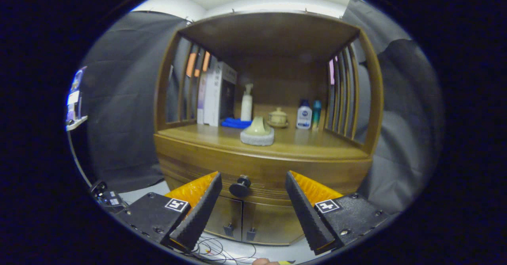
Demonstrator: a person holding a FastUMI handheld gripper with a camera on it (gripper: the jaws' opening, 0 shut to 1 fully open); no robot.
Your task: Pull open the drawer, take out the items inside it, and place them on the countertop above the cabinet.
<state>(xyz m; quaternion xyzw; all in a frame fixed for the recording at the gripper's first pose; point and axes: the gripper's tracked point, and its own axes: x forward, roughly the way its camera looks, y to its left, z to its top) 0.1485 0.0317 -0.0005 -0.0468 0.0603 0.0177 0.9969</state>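
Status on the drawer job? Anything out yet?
Nothing looks done: the drawer sits shut in the cabinet. In hand: the gripper is open, its fingers either side of the drawer knob, not touching it. Left: grip the knob, pull, lift the items out onto the countertop, which already holds a sponge and bottles.

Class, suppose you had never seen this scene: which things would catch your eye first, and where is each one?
First the open claw, its fingers spread either side of the dark round drawer knob on the wooden cabinet, not touching it. Next, on the countertop above, a pale brush on a grey pad near the front. Behind it stand boxes, a pump bottle, a small lidded jar and two bottles.
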